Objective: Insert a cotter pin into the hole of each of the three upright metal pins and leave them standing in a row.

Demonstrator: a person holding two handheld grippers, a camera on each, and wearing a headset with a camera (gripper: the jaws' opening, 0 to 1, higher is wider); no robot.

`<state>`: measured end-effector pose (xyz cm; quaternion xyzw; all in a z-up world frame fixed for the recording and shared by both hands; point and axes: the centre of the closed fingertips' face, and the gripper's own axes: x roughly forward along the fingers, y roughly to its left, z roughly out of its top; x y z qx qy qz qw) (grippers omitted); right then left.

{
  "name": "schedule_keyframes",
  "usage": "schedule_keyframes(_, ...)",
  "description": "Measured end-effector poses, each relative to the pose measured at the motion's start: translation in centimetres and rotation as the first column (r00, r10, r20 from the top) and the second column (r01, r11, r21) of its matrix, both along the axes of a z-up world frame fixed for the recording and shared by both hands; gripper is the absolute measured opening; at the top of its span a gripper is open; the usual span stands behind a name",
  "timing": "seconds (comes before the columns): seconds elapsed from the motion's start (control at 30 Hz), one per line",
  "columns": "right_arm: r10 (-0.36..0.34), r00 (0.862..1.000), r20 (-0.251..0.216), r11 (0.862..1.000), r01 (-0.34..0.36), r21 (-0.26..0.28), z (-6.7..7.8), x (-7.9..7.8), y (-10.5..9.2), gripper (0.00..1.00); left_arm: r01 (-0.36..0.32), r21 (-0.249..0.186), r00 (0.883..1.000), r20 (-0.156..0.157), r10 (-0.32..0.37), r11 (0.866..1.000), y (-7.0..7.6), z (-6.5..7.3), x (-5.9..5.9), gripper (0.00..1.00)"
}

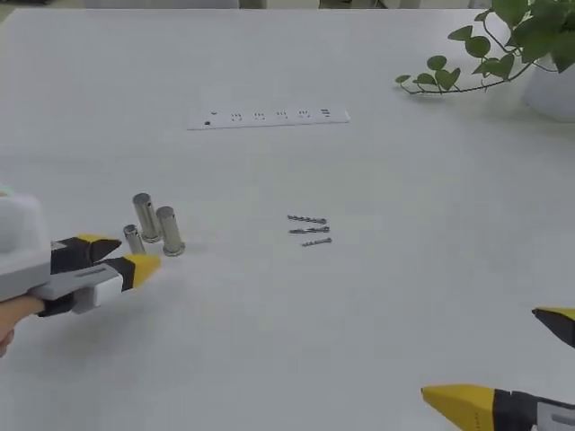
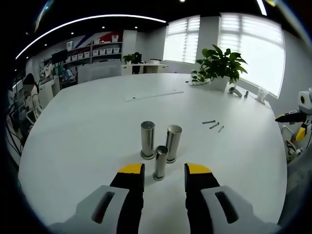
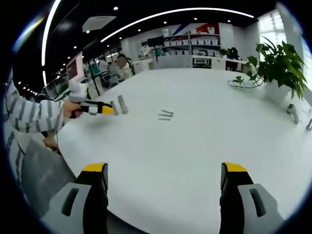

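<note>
Nearest to us, the right tongs (image 1: 482, 353) hang over the bare front of the table (image 1: 359, 296) with their jaws spread wide and nothing between them. They are well apart from all the parts.

Further left, the left tongs (image 2: 164, 169) are also released. The shortest metal pin (image 2: 160, 162) stands upright in the gap at their yellow tips, and we see daylight on both sides of it.

Just behind it stand the two taller metal pins (image 2: 147, 140), close together and upright.

To the right of that cluster, three cotter pins (image 1: 308, 230) lie side by side on the table, between the two tongs and clear of both.

Beyond them a white power strip (image 1: 268, 118) lies flat, and a leafy plant (image 1: 512, 45) sits at the far right corner.
</note>
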<state>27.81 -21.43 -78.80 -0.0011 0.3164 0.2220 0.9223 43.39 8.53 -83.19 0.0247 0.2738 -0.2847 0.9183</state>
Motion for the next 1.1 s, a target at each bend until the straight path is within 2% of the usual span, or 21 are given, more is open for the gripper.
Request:
schedule_keyframes(0.23,0.002,1.000,-0.005,1.000,-0.002,-0.001,-0.1,0.0,0.1,0.96,-0.007,-0.021,1.000,-0.002,0.007,1.000,-0.2,0.0,0.4,0.23)
schedule_keyframes(0.4,-0.003,1.000,-0.005,1.000,0.003,0.002,-0.1,0.0,0.0,0.96,-0.011,-0.014,1.000,0.002,0.011,1.000,-0.1,-0.1,0.6,0.21)
schedule_keyframes(0.53,-0.009,1.000,-0.006,1.000,0.009,0.008,-0.2,-0.1,0.0,0.96,-0.013,0.014,1.000,0.002,0.013,1.000,0.1,-0.5,0.6,0.18)
schedule_keyframes(1.1,-0.018,1.000,-0.019,1.000,0.019,0.020,-0.8,-0.2,-0.2,0.95,-0.048,0.006,0.999,0.004,0.048,0.999,0.1,-0.6,1.1,0.08)
